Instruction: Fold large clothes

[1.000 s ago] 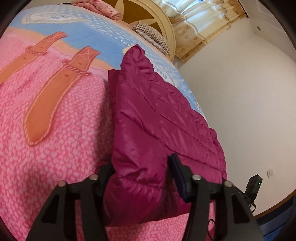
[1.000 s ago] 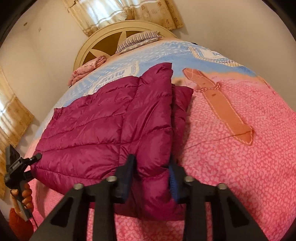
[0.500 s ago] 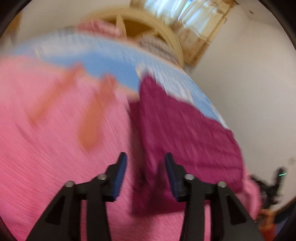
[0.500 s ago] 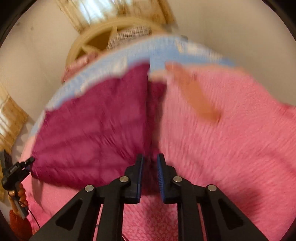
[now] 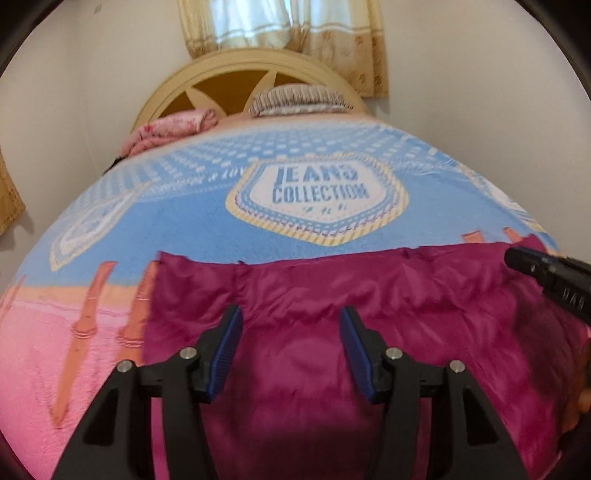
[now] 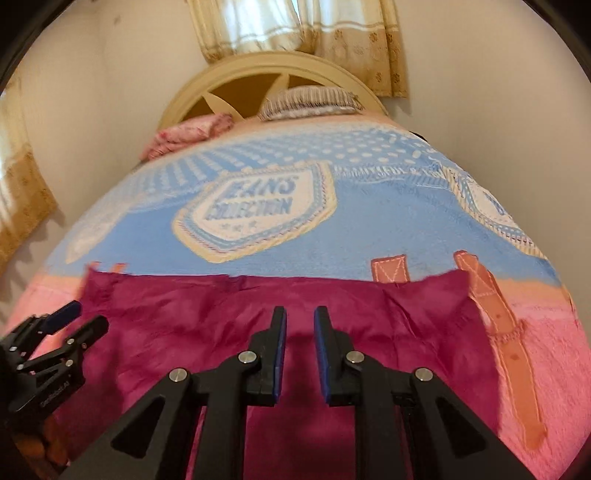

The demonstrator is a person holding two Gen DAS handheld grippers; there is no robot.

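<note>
A magenta quilted puffer jacket (image 5: 369, 295) lies flat across the near part of the bed; it also shows in the right wrist view (image 6: 221, 317). My left gripper (image 5: 291, 328) is open and empty, hovering above the jacket's left half. My right gripper (image 6: 299, 332) hovers over the jacket's middle, its jaws a narrow gap apart with nothing between them. The right gripper's tip shows at the right edge of the left wrist view (image 5: 546, 273). The left gripper shows at the left edge of the right wrist view (image 6: 62, 332).
The bed is covered by a pink and blue blanket (image 5: 314, 192) with a "Jeans Collection" badge. A striped pillow (image 5: 299, 98) and a folded pink cloth (image 5: 173, 127) lie by the cream headboard (image 5: 221, 70). Curtains (image 5: 280, 26) hang behind; walls stand on both sides.
Both grippers let go of the jacket and swung round to face the headboard. The jacket now lies flat across the bed.
</note>
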